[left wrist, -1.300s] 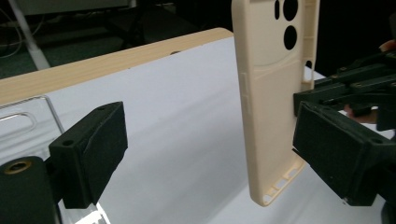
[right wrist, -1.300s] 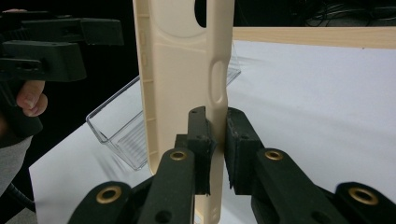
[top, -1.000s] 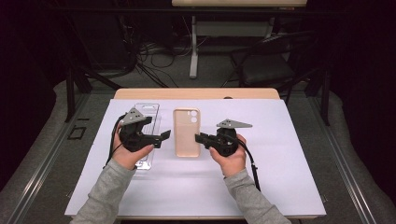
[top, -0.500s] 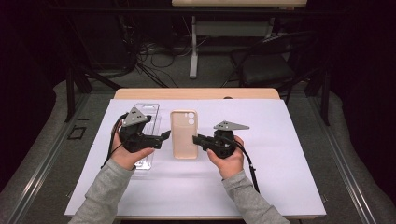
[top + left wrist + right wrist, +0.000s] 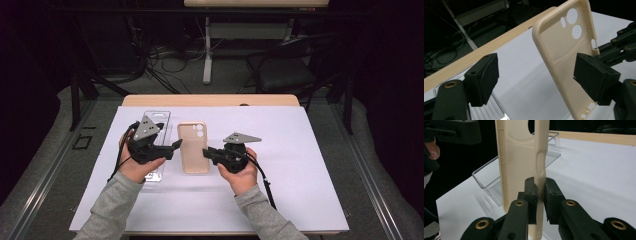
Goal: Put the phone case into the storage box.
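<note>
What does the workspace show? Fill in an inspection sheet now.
Surface: white sheet over a wooden table.
Job's things: beige plastic phone case, pinched by its side wall.
Clutter: clear plastic tray at left.
Grippers: right gripper shut on the case; left gripper open, its jaws just closing, one pad beside the case.
Cables: black cable trails from the right gripper.
Surroundings: dark room, chair, floor wires.

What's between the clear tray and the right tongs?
The beige phone case lies between the clear tray and the right tongs, seen in the high view.
</note>
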